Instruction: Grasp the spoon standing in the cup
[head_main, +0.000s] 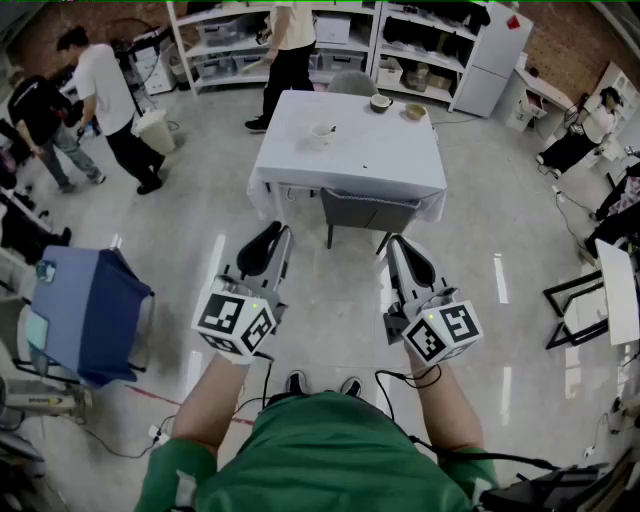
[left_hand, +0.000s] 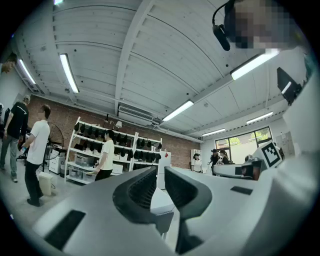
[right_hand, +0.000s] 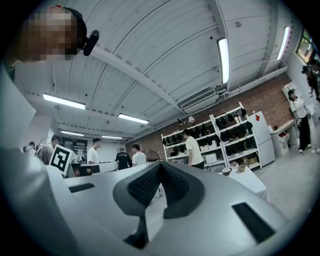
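Nearest: left gripper, jaws narrowly parted, empty; right gripper, jaws closed, empty. Well beyond, cup left of table centre; spoon too small to make out. Likely light, stiff, slick: best pinched high on handle, above rim.

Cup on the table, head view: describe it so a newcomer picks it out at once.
A white-clothed table stands mid-room, with a grey chair at its near edge. The cup sits left of the table's middle. It is white and stands alone, while the dark bowl and the tan bowl sit together at the far right corner.
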